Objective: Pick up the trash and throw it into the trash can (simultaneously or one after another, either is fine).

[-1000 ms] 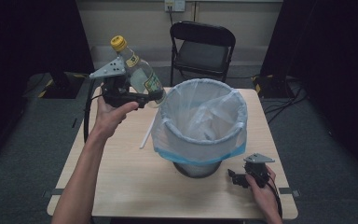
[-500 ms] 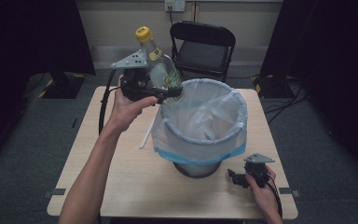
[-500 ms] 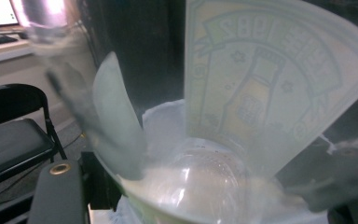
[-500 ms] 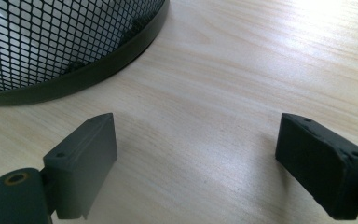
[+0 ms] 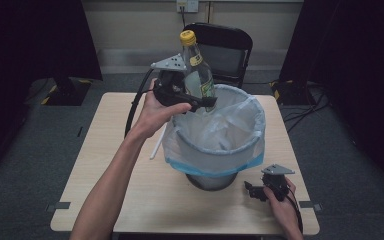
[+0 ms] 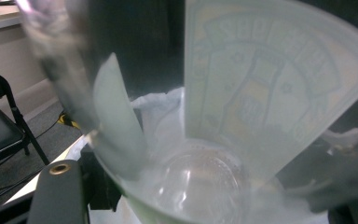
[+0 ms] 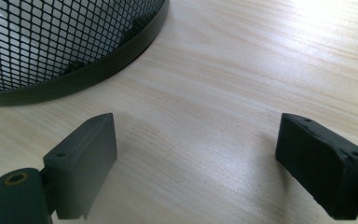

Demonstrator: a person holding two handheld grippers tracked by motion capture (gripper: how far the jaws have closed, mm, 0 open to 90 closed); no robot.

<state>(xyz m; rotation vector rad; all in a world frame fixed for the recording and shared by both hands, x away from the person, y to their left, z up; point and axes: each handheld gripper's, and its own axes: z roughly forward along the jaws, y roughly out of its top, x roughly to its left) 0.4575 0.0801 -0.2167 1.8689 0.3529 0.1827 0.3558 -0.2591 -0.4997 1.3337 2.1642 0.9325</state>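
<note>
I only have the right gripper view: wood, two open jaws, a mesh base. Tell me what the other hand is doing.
Observer: The left gripper is shut on a clear glass bottle with a yellow cap, held upright at the back-left rim of the bin.
Operator: Describe the bin itself.
Observer: It is a mesh wastebasket lined with a clear plastic bag that folds over its rim.
Operator: Say where my gripper sits relative to it.
Observer: The right gripper is low at the table, beside the basket's base on the near-right side, jaws open, holding nothing.
</note>
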